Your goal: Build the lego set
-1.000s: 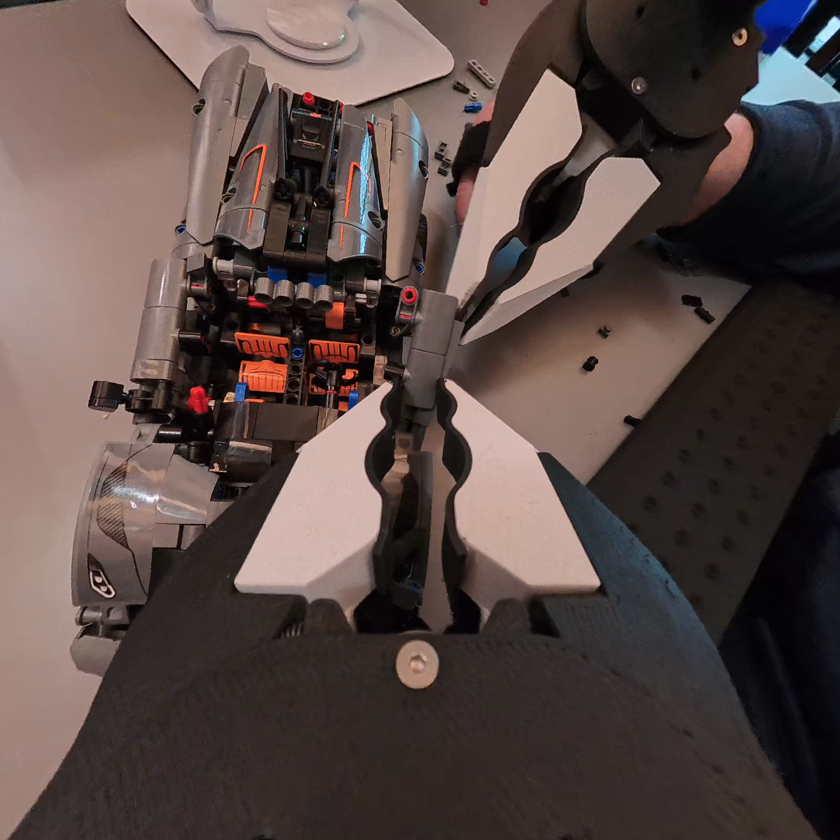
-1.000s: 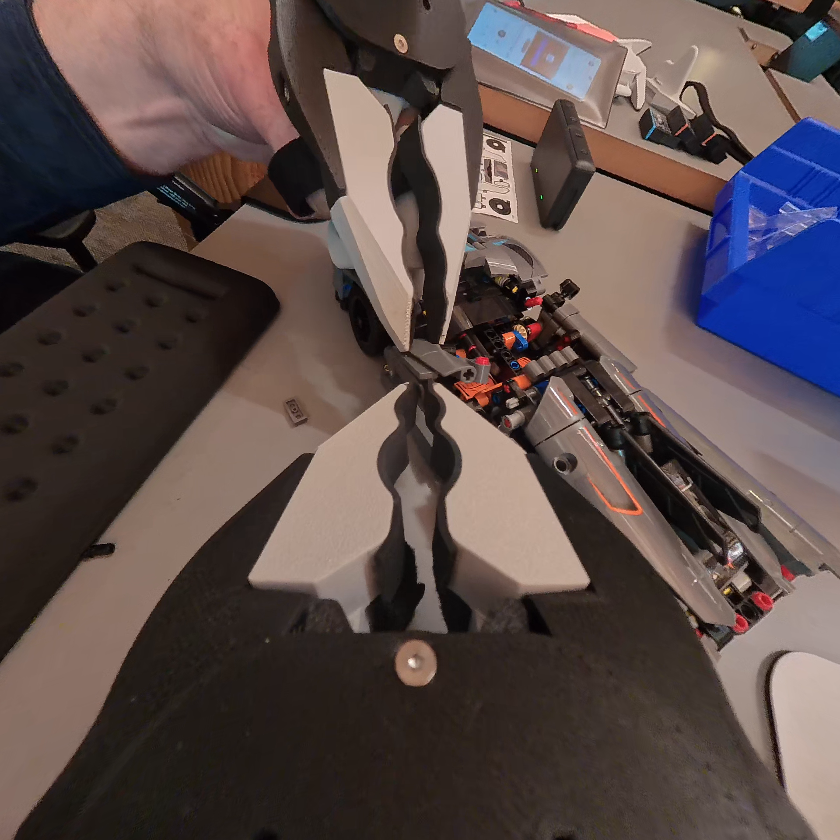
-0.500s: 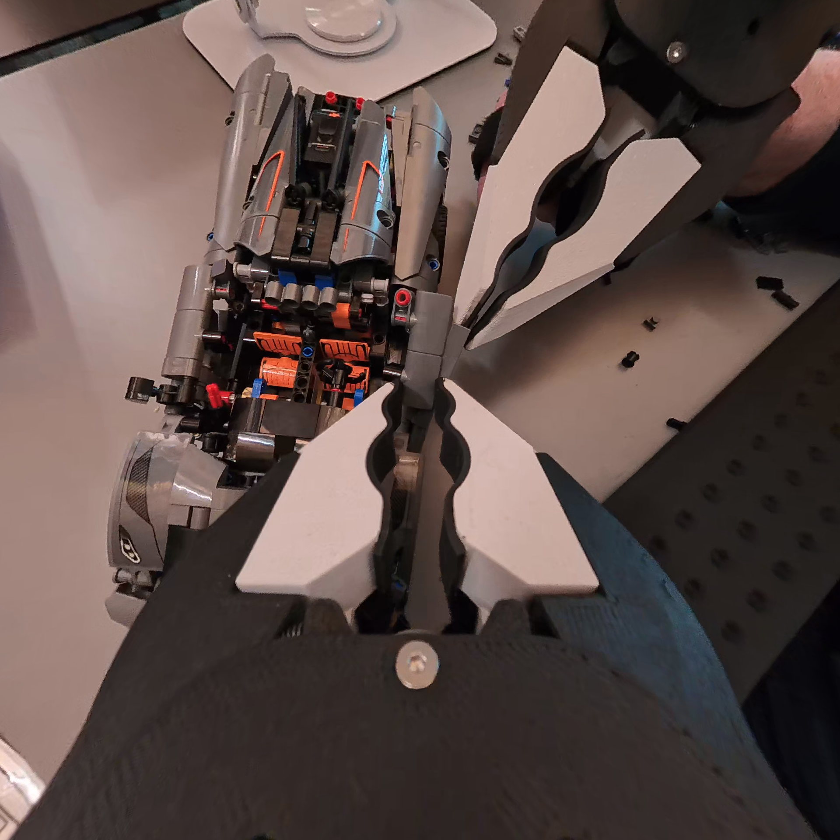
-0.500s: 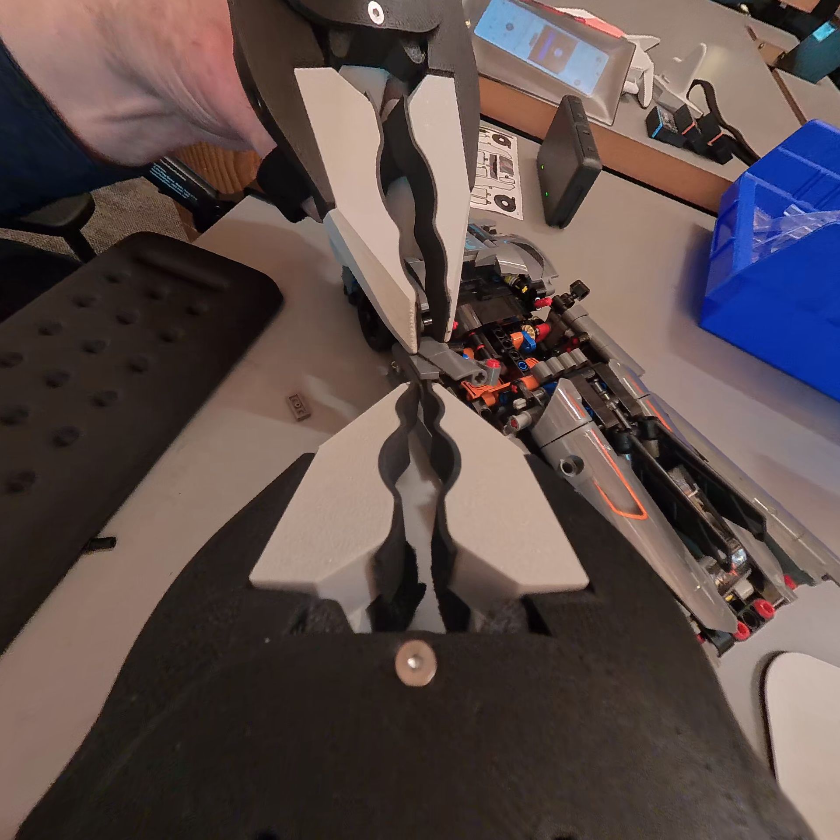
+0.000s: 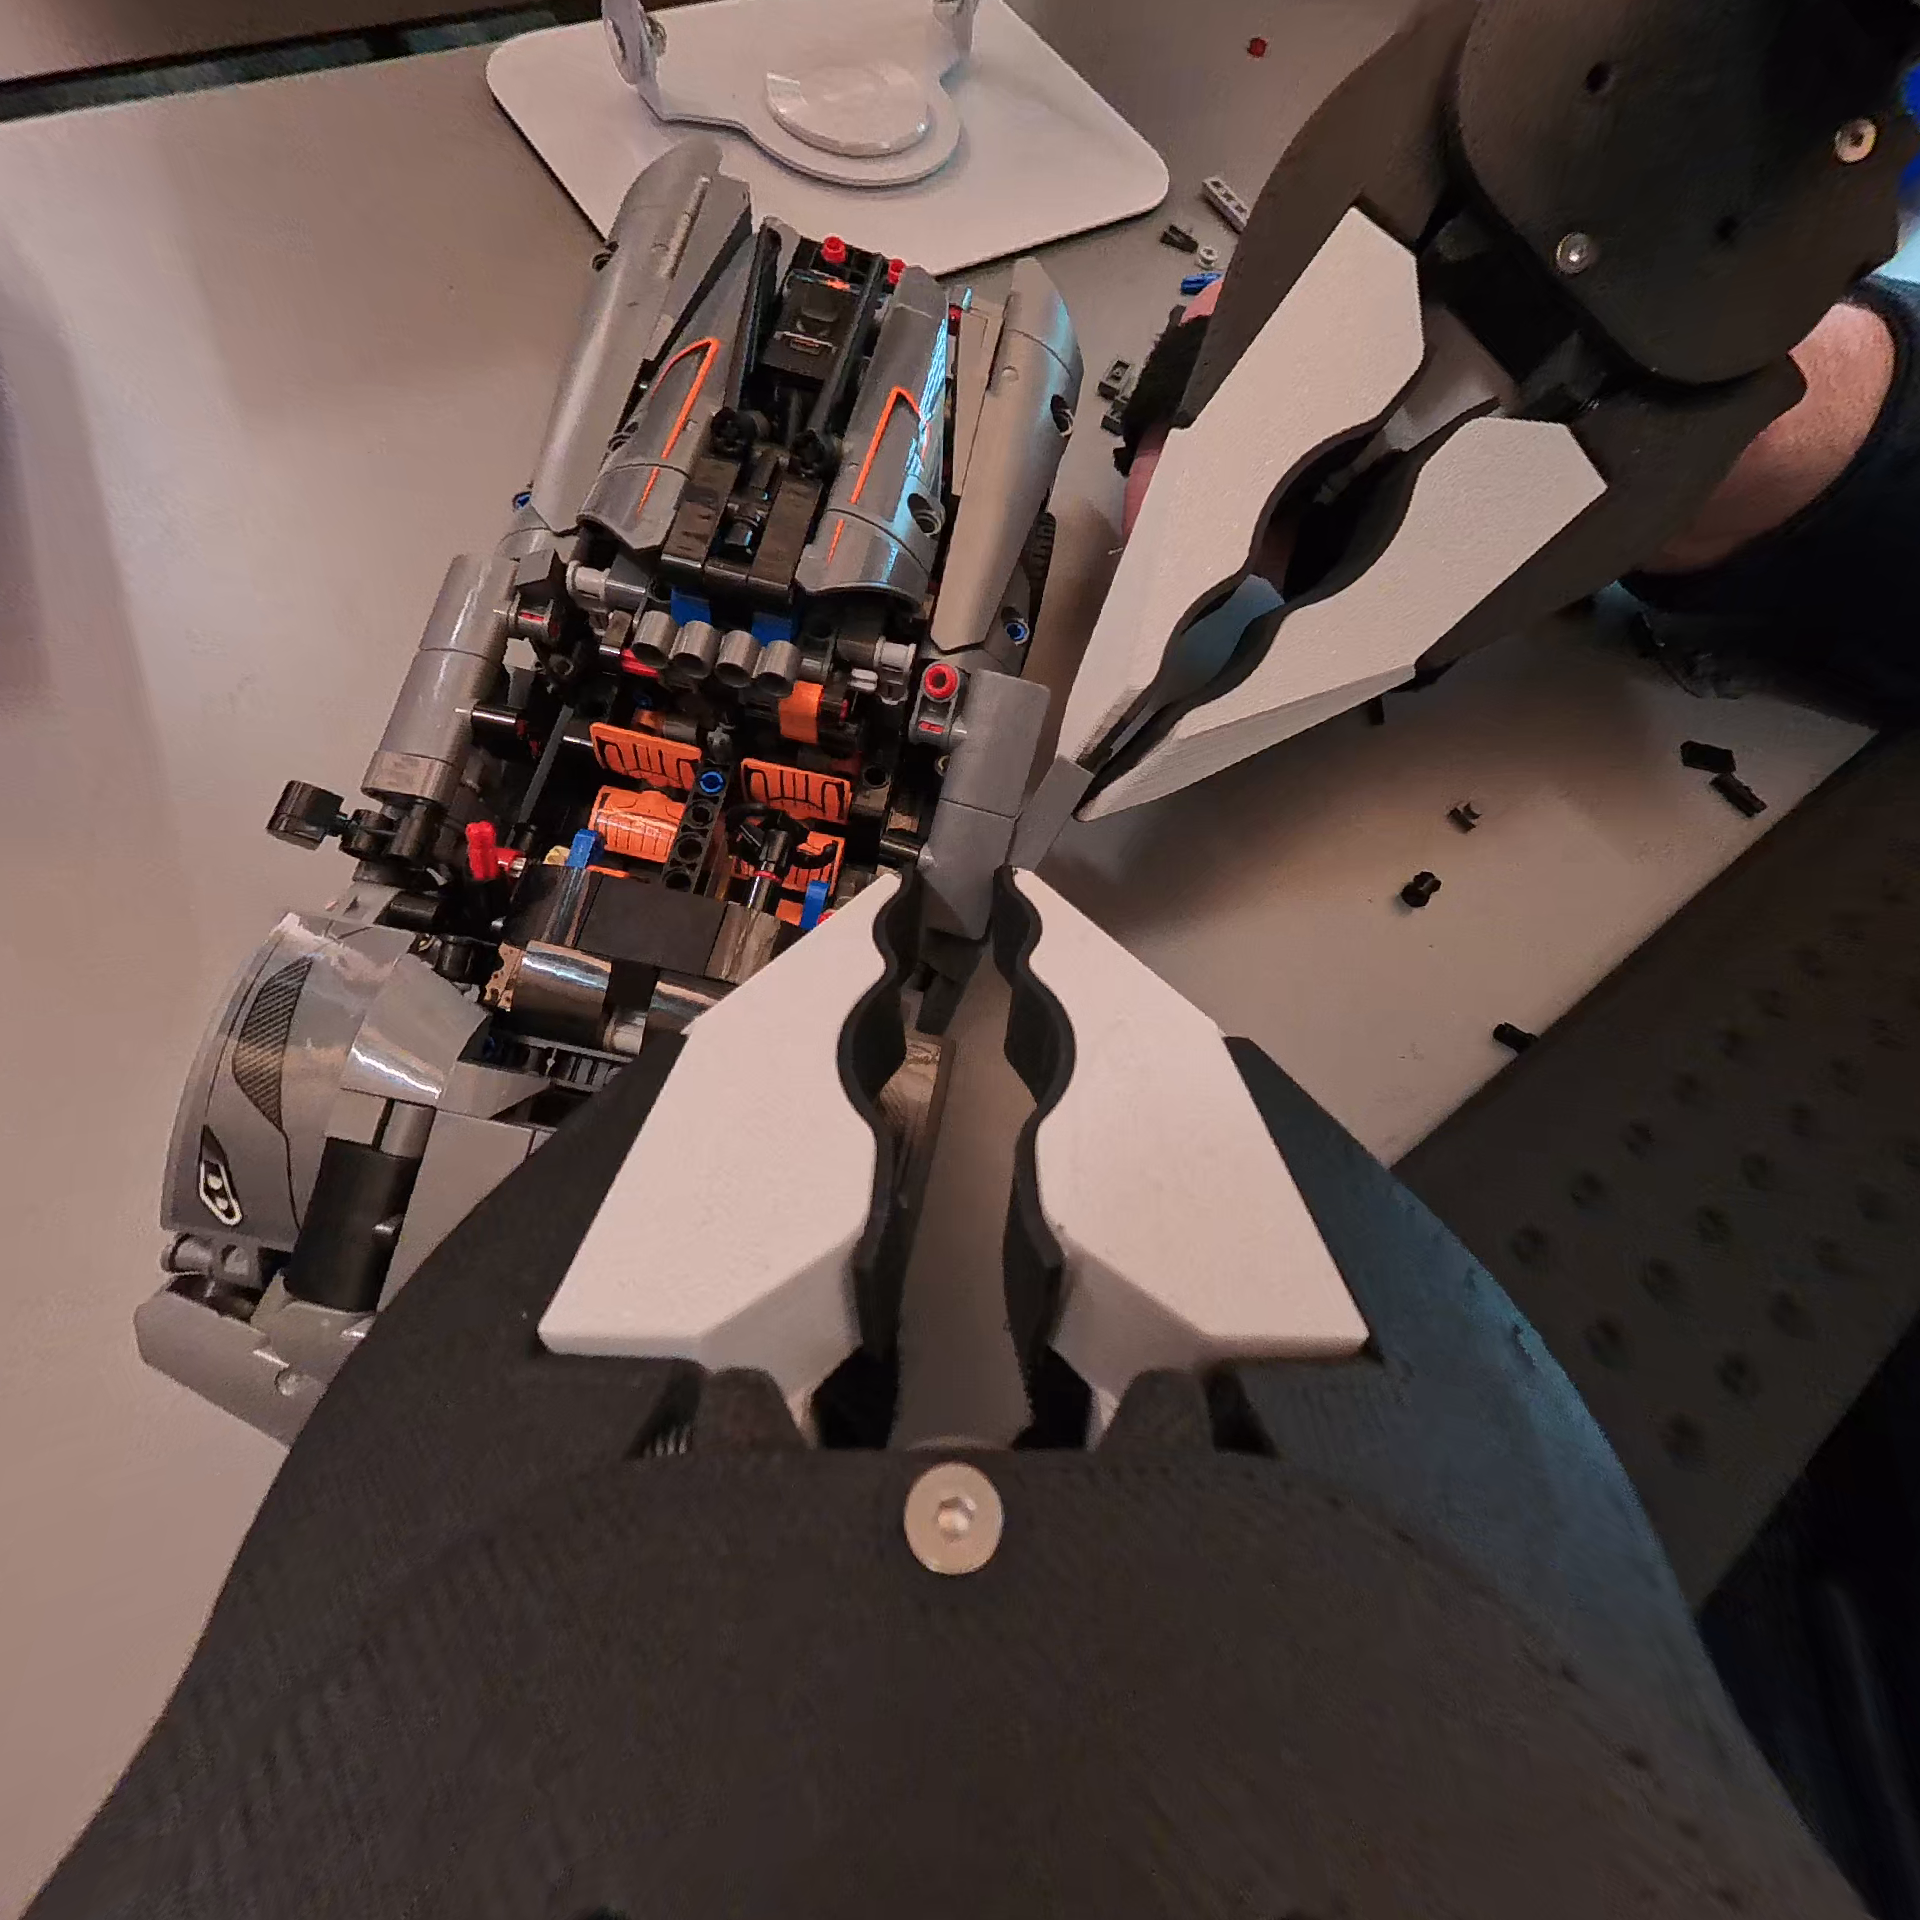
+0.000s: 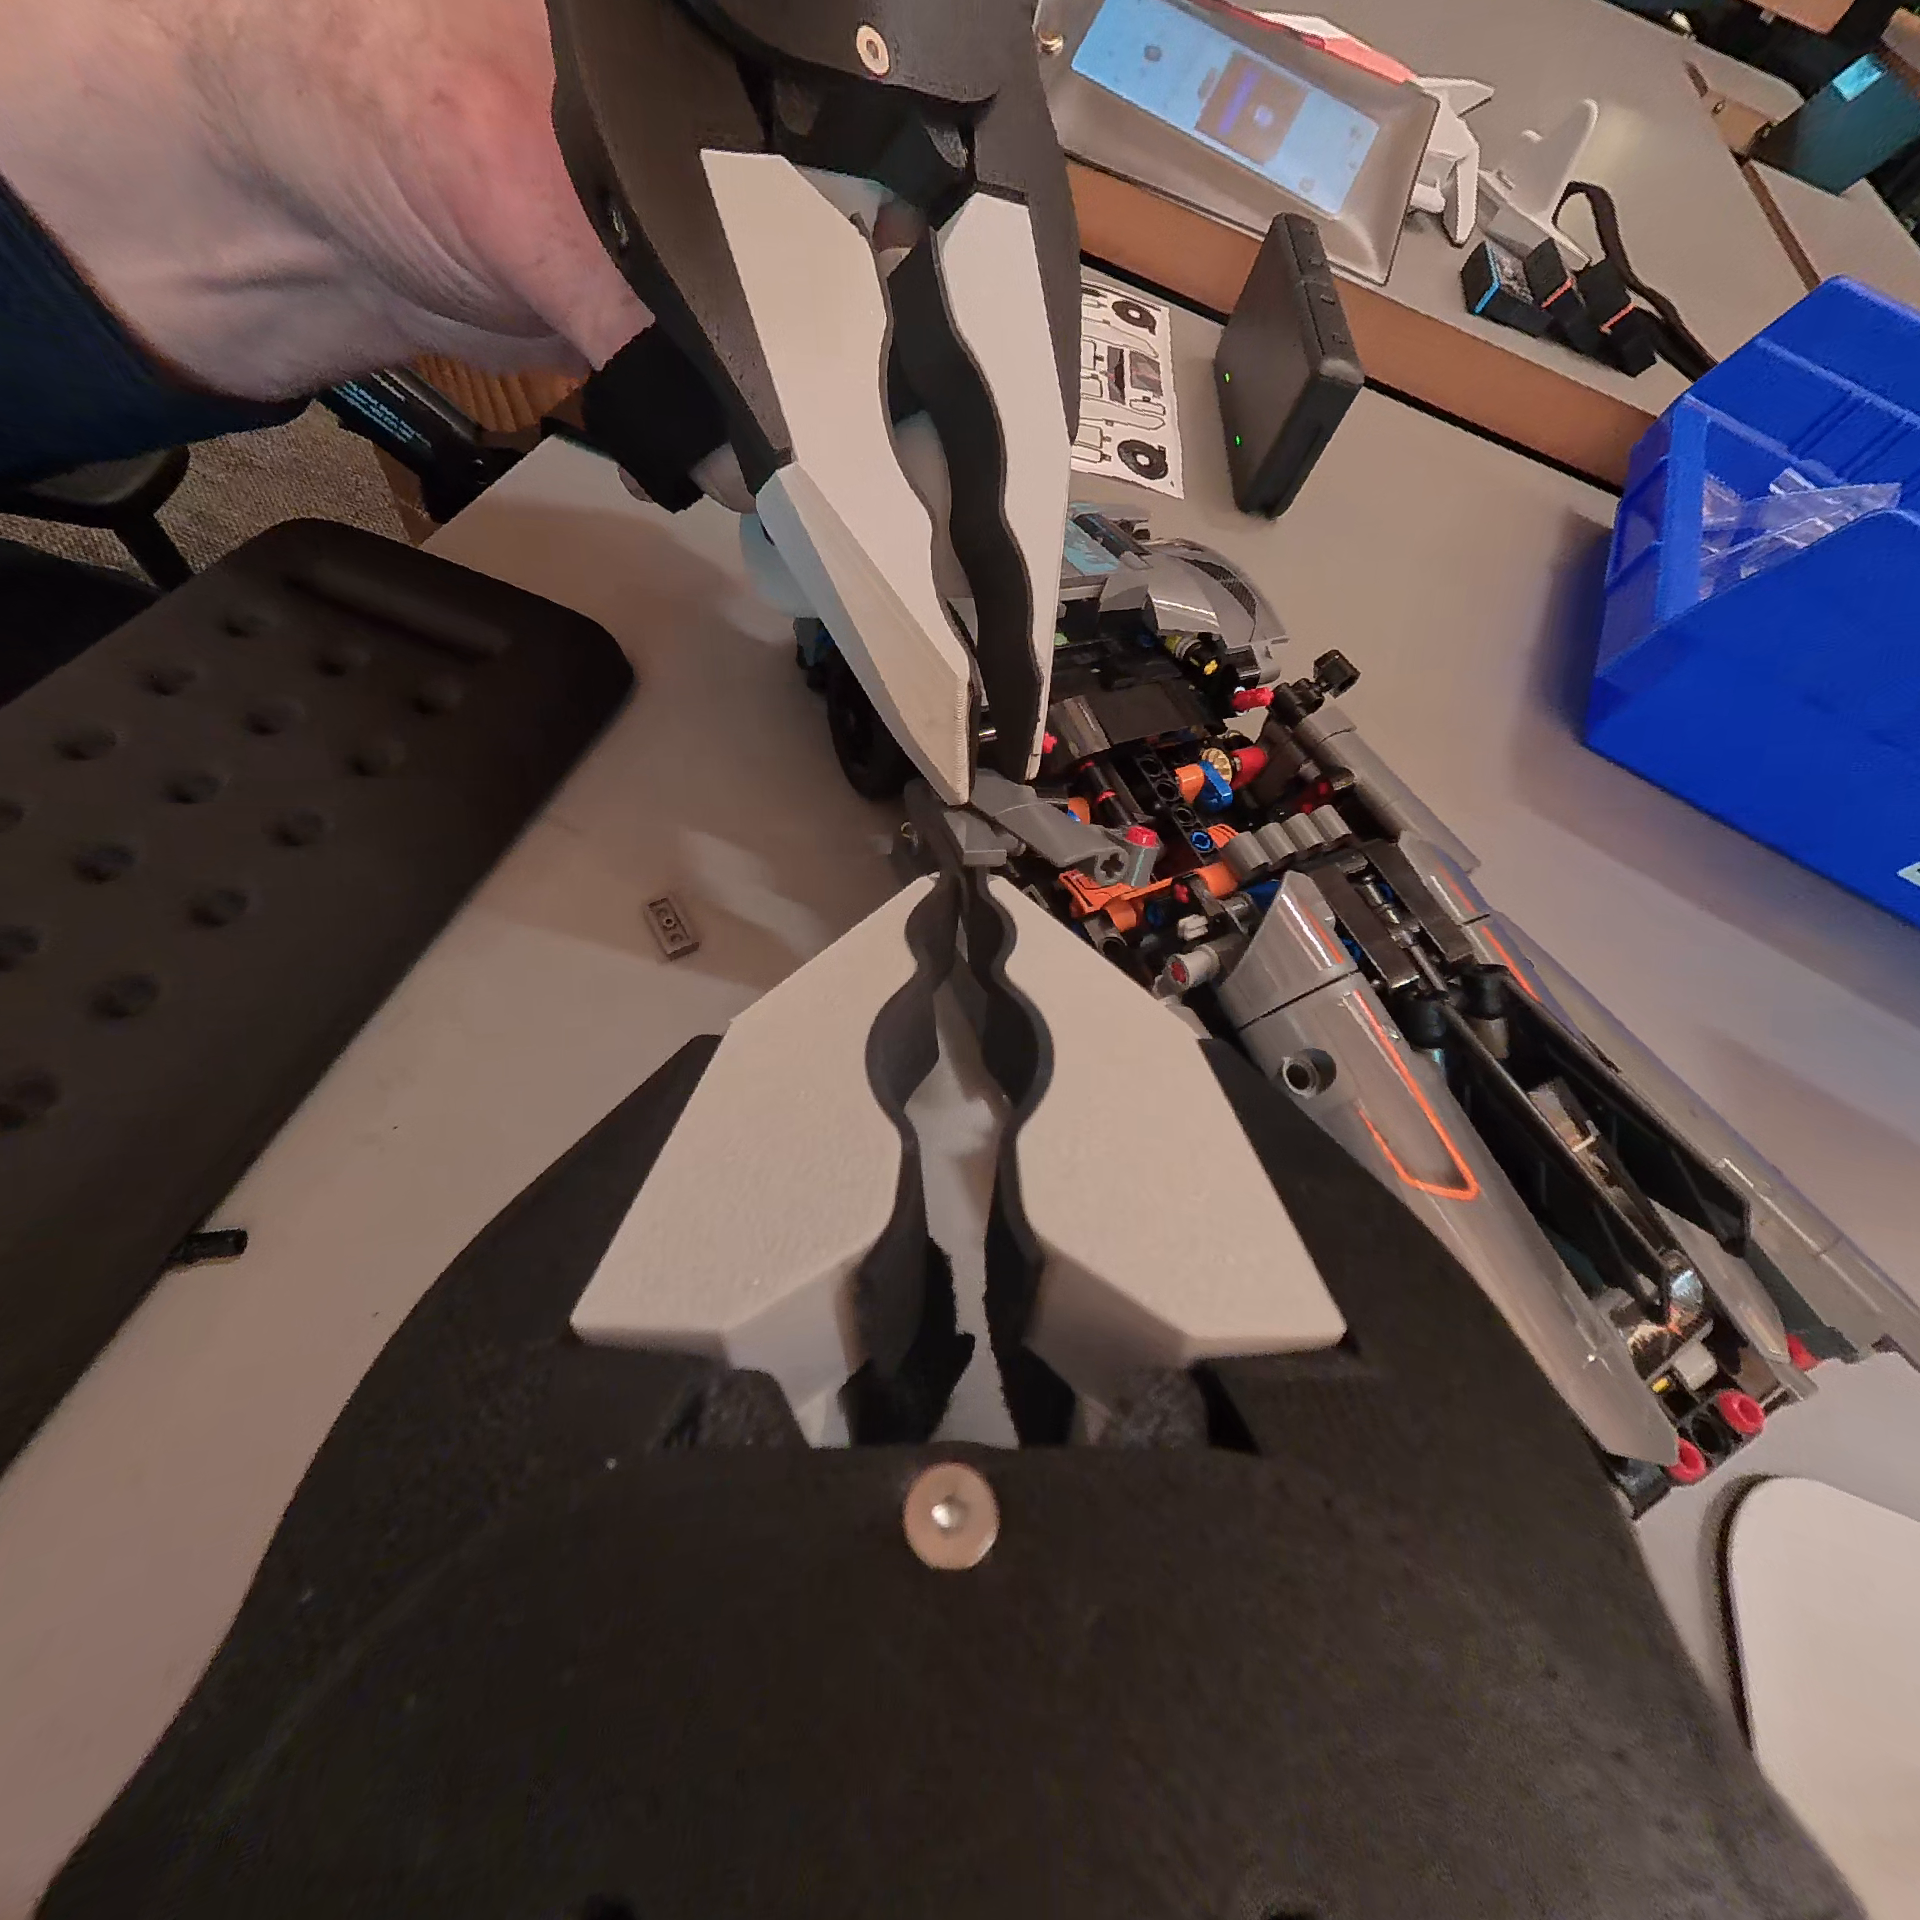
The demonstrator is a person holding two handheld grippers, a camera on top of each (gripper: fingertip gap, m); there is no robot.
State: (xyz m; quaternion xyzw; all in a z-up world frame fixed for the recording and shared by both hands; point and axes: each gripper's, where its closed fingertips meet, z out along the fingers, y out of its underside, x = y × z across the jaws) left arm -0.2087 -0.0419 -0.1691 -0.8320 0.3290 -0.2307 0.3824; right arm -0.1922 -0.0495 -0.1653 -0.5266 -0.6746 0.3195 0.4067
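Left wrist view: both jaws pinch grey panel (image 5: 977, 779).

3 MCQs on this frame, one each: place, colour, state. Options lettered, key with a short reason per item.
1. Where does the small grey loose plate lie?
A. on the table between the black perforated mat and the lego car
B. inside the blue bin
C. on the car's roof

2. What colour are the line accents on the car's grey rear panels?
A. green
B. orange
C. white

3. What are the two grippers doing at the grey side panel piece?
A. both wide open, well clear of it
B. left gripper and right gripper both closed at it from opposite sides
C. one is lifting the whole car

Key: 1 A, the right wrist view shows it on bare table beside the mat. 2 B, orange outlines run along both panels. 3 B, both pairs of fingertips meet at the piece.
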